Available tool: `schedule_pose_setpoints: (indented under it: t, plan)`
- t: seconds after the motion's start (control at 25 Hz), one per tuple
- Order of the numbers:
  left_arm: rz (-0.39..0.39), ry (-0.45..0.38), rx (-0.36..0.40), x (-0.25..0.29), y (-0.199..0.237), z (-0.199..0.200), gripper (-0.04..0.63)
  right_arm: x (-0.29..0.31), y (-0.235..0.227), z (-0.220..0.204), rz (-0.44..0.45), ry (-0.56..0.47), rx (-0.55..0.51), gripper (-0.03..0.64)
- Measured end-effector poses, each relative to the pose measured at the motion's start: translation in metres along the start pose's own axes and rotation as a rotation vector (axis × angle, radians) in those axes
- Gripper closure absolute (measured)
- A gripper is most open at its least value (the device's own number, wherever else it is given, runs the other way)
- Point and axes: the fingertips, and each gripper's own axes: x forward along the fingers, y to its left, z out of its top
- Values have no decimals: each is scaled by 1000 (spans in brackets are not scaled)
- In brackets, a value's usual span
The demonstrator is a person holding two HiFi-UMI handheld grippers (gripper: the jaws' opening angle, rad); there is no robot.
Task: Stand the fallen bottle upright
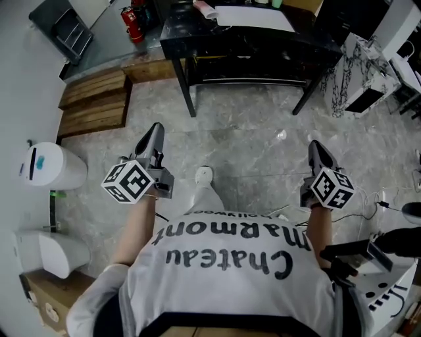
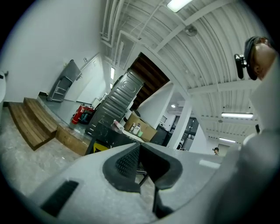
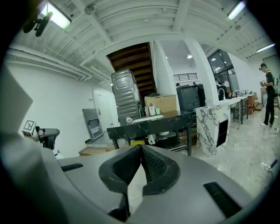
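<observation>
Grey left gripper (image 1: 156, 127), right gripper (image 1: 314, 143): fingers clenched, empty. Black worktop (image 1: 187, 29) at twelve o'clock (well apart); arriving clenched may roll the pinkish fallen bottle (image 1: 204, 8).

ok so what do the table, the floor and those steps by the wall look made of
Table: black top with pale veins, glossy, likely marble or a marble-look slab. Floor: grey mottled polished stone or tile, with joint lines. Steps: brown wooden planks, matte, gaps showing between boards.
</observation>
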Motion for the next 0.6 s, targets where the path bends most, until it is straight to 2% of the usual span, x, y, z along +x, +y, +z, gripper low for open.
schedule_pose_setpoints:
  t: [0.16,0.32,0.6]
  plan:
    - [-30,-13,-37,31,22,12,580,32,7,10,-1,-8,34,604]
    - [-52,-30,-60,71,52,33,580,79,25,30,-1,7,12,604]
    - [-111,-50,-36,133,104,98,580,164,67,84,-21,-34,6,604]
